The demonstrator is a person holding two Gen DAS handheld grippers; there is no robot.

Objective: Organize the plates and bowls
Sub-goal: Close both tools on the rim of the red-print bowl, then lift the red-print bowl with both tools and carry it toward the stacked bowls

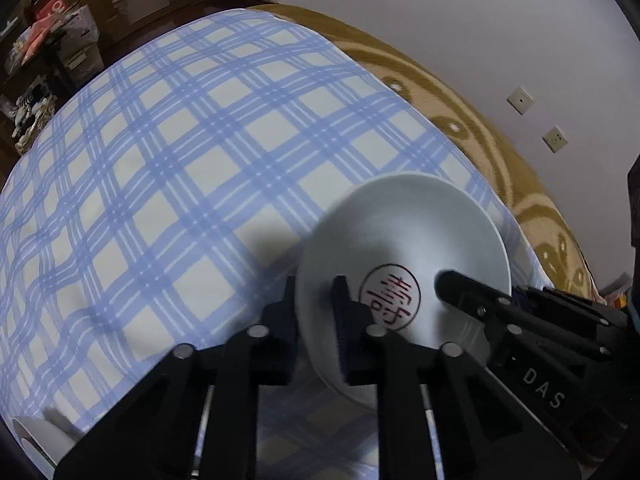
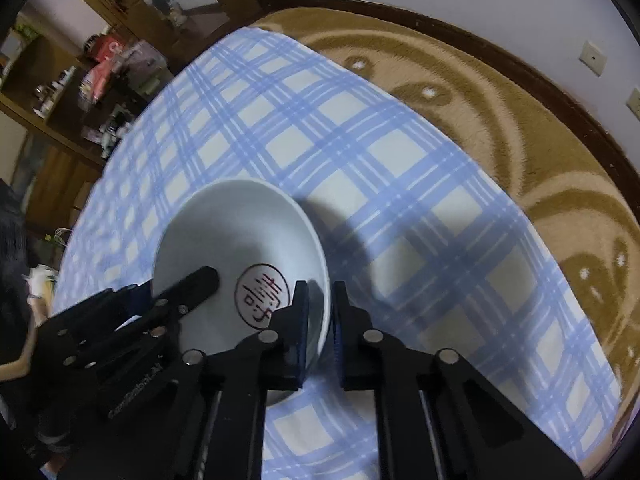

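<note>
A white bowl (image 1: 404,232) with a red round seal mark inside sits on the blue checked cloth (image 1: 180,184). My left gripper (image 1: 316,304) is shut on the bowl's left rim, one finger inside and one outside. In the same view my right gripper (image 1: 480,292) comes in from the right with a finger inside the bowl. In the right wrist view the bowl (image 2: 240,232) lies left of centre. There my right gripper (image 2: 320,304) is shut on its right rim, and my left gripper (image 2: 172,284) holds the opposite side.
The edge of a white dish (image 1: 32,436) shows at the bottom left corner. A tan patterned blanket (image 2: 500,112) lies beyond the checked cloth (image 2: 400,184) towards the wall. Dark wooden shelves (image 2: 80,92) crowded with small items stand at the far left.
</note>
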